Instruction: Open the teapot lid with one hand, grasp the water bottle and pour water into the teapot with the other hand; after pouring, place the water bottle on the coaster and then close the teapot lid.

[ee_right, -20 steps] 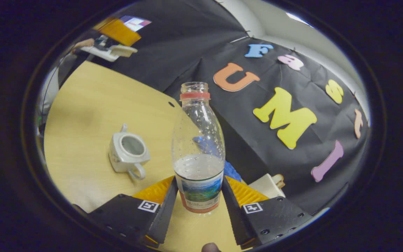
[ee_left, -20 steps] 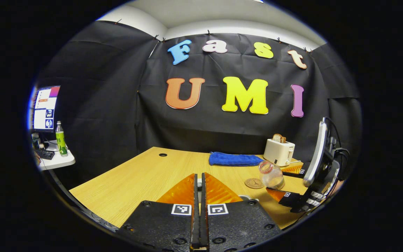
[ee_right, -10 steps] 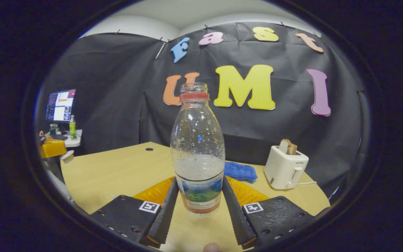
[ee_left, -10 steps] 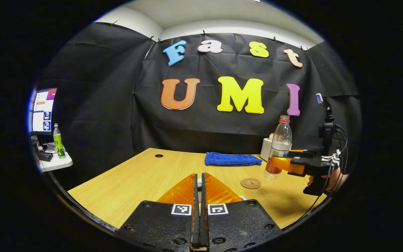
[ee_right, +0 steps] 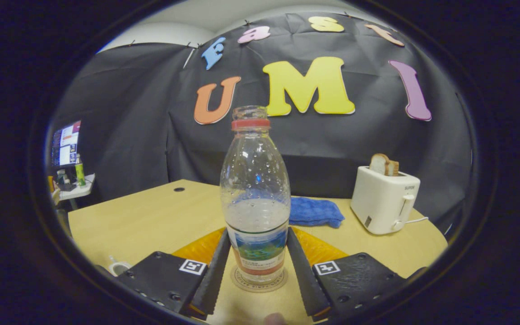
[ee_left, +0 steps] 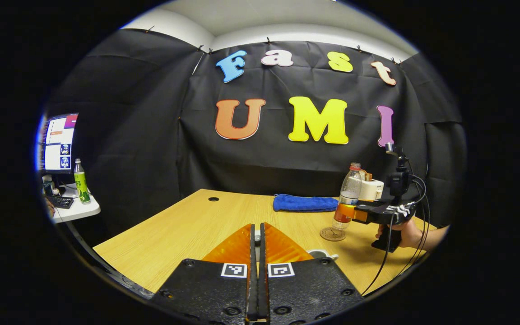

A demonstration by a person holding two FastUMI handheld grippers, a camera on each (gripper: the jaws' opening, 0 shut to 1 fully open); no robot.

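Upright over the coaster (ee_right: 260,282) stood the water bottle (ee_right: 255,198), its base just at the disc or touching it (which of the two could not be told), and both fingers of the right gripper (ee_right: 256,266) pressed on its labelled lower part, one on each side. The bottle had no cap, a red ring circled its neck, and water filled it to just above the label. In the left gripper view the same bottle (ee_left: 346,198) showed above the coaster (ee_left: 332,234), with the right gripper (ee_left: 361,213) at its side and a hand (ee_left: 404,232) on the grip below.

The left gripper (ee_left: 255,253) had its fingers together, and something small and pale sat between them near their tips; what it was could not be told. Just beside those fingers, toward the coaster, the rim of the teapot (ee_left: 321,255) peeked out on the wooden table (ee_left: 188,225).

Behind the coaster lay a folded blue cloth (ee_right: 314,211), and beside the cloth stood a white toaster (ee_right: 385,198) with bread in its slot. Well apart from the coaster, past the table's edge, a side table (ee_left: 72,210) carried a green bottle (ee_left: 79,180) and a monitor (ee_left: 57,142).
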